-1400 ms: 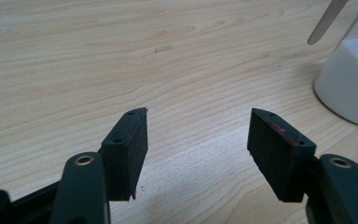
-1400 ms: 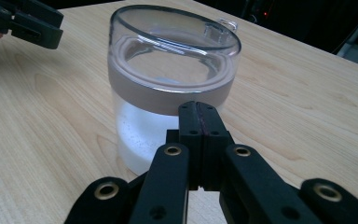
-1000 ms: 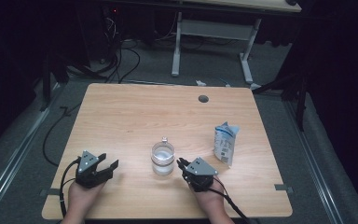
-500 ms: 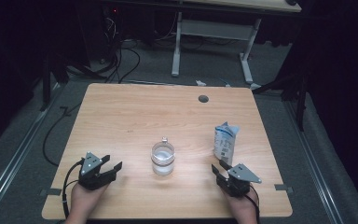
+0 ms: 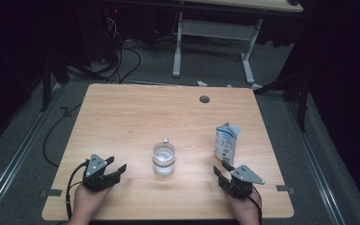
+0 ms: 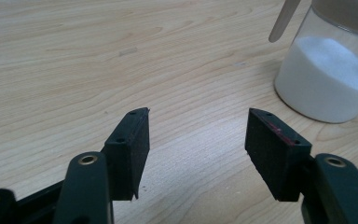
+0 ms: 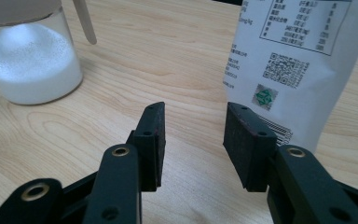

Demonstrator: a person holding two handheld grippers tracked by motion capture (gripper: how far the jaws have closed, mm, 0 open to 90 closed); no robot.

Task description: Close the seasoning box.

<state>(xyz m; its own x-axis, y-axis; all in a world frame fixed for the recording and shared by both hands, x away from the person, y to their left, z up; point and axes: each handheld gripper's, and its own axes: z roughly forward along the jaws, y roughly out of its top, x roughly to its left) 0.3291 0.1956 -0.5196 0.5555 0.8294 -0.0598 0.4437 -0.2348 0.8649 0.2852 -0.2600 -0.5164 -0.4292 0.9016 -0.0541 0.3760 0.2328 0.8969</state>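
Since the earlier frame the right gripper point(image 5: 223, 170) has swung away from the jar point(image 5: 163, 159) to the table's point(image 5: 122, 112) near right corner, its jaws having just been opening with nothing between them; the left gripper point(image 5: 116, 165) has hardly shifted. In the high view one jar, part full of white powder, stands at the table's centre-front, one white pouch point(image 5: 227, 143) upright at its 3 o'clock, and two grippers flank them, the left at the jar's 8 o'clock, the right at its 4 o'clock just below the pouch. In the left gripper view the fingers point(image 6: 130, 149) stand wide apart and empty, the jar point(image 6: 328, 74) at 2 o'clock. In the right gripper view the jaws gape, empty, aimed at the pouch point(image 7: 298, 60) at 1 o'clock, likely lining up to grasp it; the jar point(image 7: 28, 60) sits at 10 o'clock.
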